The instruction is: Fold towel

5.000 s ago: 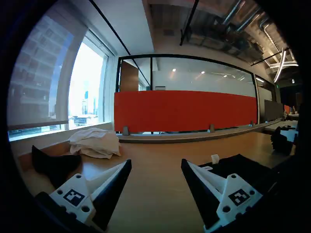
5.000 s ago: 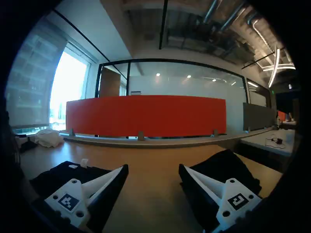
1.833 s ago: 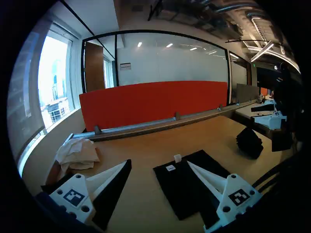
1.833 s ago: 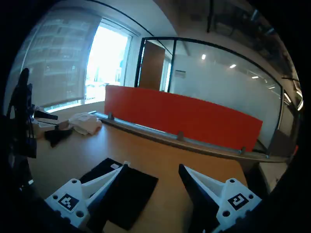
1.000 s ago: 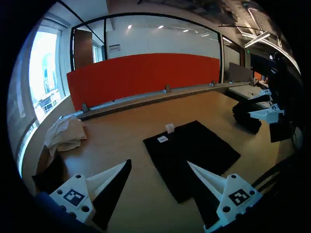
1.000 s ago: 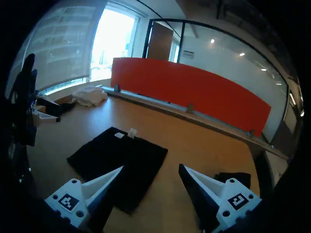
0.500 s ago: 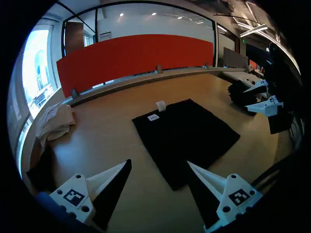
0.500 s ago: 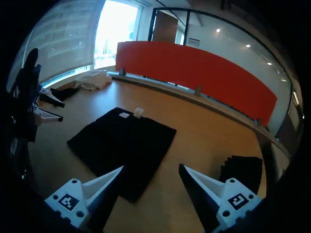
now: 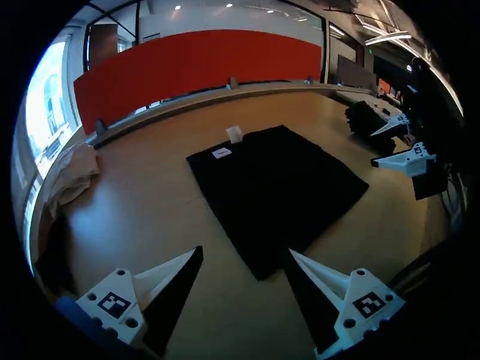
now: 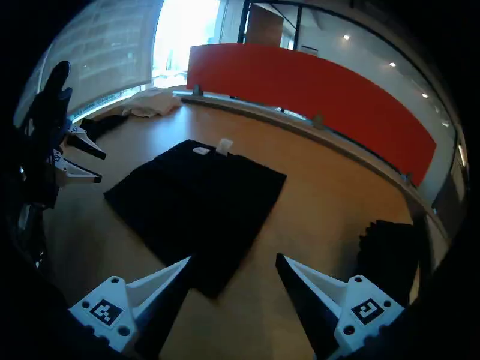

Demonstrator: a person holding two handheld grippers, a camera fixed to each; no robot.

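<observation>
Towel (image 9: 276, 186), black, spread flat

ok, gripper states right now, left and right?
Left gripper: open, holding nothing.
Right gripper: open, holding nothing.
Neither touches the black towel.

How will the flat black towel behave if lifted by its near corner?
The black cloth towel lies thin and flat on the smooth wooden table, so it probably droops from any pinch. Pushed, it likely bunches or slides.
</observation>
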